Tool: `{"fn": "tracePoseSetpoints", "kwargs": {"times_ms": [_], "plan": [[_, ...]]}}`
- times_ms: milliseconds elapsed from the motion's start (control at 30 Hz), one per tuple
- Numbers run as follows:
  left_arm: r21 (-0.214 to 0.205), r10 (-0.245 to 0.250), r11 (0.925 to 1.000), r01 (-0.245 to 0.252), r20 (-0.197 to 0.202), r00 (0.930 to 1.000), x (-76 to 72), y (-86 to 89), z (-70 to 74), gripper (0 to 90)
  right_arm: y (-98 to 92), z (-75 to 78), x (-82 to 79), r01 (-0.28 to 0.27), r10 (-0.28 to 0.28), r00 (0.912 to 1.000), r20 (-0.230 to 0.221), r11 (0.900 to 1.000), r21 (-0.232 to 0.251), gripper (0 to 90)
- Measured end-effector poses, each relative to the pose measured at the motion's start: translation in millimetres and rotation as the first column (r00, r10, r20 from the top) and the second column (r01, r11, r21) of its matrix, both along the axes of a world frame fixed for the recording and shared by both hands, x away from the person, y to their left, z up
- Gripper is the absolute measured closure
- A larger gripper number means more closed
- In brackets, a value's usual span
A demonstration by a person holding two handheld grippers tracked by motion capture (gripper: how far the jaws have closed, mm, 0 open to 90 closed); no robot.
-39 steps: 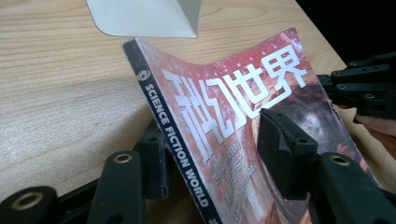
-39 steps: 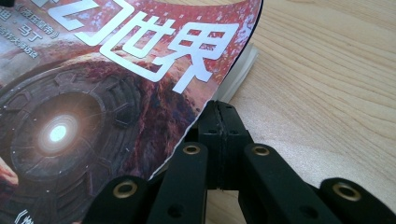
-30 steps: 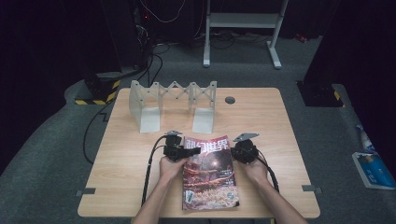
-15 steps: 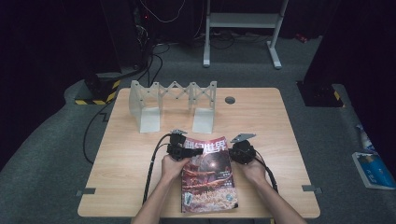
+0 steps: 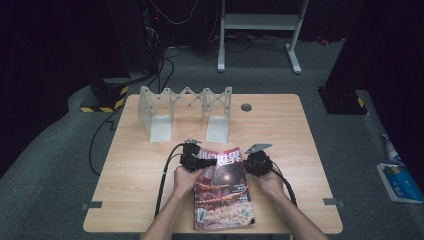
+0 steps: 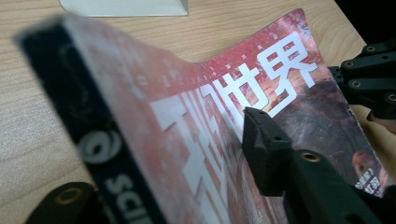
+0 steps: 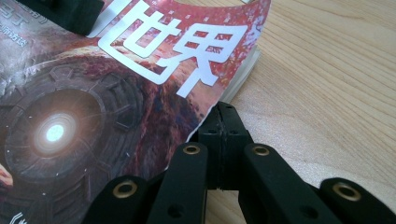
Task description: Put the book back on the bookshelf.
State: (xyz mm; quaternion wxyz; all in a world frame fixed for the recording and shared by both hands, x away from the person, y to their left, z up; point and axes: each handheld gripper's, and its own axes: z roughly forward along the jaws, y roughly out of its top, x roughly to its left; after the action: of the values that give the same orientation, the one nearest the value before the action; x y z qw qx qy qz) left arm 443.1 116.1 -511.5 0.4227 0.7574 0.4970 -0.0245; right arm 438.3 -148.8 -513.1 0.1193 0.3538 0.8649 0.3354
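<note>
The magazine [image 5: 222, 187] lies at the table's [image 5: 310, 150] near edge, its far end lifted. The right gripper [image 7: 219, 123] pinches the cover's right edge with jaws together. The left gripper [image 6: 154, 154], whose jaws have just been closing, straddles the left edge, seemingly clamping it.

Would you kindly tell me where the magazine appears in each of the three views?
High view: magazine lies at the table's near edge, centre, between both hands.
Left gripper view: it runs from upper right to lower left, cover lifted.
Right gripper view: it covers the left half.
Shared landmark: the white title characters.
</note>
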Motion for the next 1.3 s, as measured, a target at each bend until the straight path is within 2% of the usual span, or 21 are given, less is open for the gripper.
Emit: {"fn": "tracePoseSetpoints", "kwargs": {"times_ms": [167,400,733,833,900,1033,1100,1167,1300], "plan": [[-0.018,-0.006,0.9998,0.006,0.017,0.9998,-3.5,-0.1,7.4,71.9,0.1,0.0,-0.4,-0.005,0.005,1.0,0.0,1.0,0.001,89.6],[0.019,-0.036,0.9992,0.035,0.035,0.9987,-3.7,-5.3,20.9,76.6,-0.8,-0.4,-2.8,-0.001,0.002,1.0,-0.002,1.0,0.005,88.2],[-0.019,-0.039,0.999,0.039,0.022,0.999,-7.7,-4.1,30.2,79.5,-10.8,-1.5,-5.7,0.017,-0.016,0.9999,-0.005,0.9992,0.035,76.1],[-0.029,-0.037,0.9989,0.037,0.022,0.9991,-9.2,-4.7,33.1,79.8,-18.4,-0.8,-9.2,0.045,-0.045,0.9989,0.011,0.9981,0.042,71.9],[-0.018,-0.045,0.9988,0.045,0.026,0.9986,-9.6,-5.2,35.8,80.2,-23.9,-0.7,-10.9,0.065,-0.066,0.9976,0.018,0.9965,0.051,69.1],[0.002,-0.064,0.998,0.064,0.046,0.9969,-11.8,-11.3,44.5,80.6,-39.5,-3.0,-15.2,0.133,-0.135,0.9902,0.036,0.9903,0.039,62.3],[0.003,-0.074,0.9973,0.074,0.06,0.9955,-12.8,-14.4,48.8,81.0,-49.5,-4.8,-18.2,0.174,-0.176,0.9829,0.056,0.9842,0.033,58.1],[-0.018,-0.078,0.9967,0.079,0.059,0.9952,-13.3,-15.0,50.7,81.6,-57.4,-6.5,-20.4,0.201,-0.203,0.977,0.066,0.9788,0.041,54.6],[-0.031,-0.074,0.9967,0.075,0.049,0.9961,-13.3,-14.2,51.6,82.2,-68.9,-8.6,-24.3,0.239,-0.243,0.9674,0.072,0.969,0.063,51.5]]}}
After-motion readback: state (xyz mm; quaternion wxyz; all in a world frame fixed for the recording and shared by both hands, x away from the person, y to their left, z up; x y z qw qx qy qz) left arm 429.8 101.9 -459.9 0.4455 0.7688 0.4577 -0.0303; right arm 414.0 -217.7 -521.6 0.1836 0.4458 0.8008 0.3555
